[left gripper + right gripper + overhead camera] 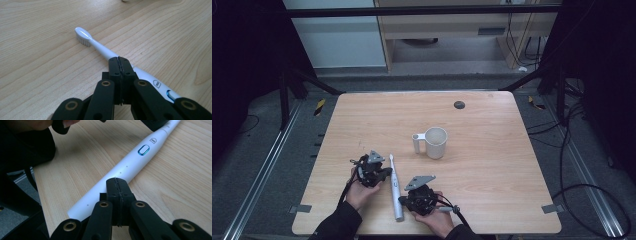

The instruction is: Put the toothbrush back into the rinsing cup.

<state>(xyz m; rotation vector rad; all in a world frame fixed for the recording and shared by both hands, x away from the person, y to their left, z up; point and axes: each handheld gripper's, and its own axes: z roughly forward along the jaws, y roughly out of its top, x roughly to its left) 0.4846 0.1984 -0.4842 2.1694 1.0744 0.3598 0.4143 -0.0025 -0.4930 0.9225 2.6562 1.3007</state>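
Toothbrush [395,188] lies flat on table [492,175] between left gripper [382,173] and right gripper [408,199], both closed, empty. Looks light, rigid, slick plastic; thick handle best to grasp. Mug [434,142] stands beyond.

A white mug [435,142] stands upright near the middle of the frame on the pale wooden table [492,175], its handle turned to the frame's left. Toward the table's far edge, upper centre, sits a small dark round disc [459,105], well apart from the mug. Grey tape tabs [300,208] mark the table's lower corners. Black cables [592,200] trail over the grey floor at lower right, and a light wooden cabinet [452,25] stands along the top.
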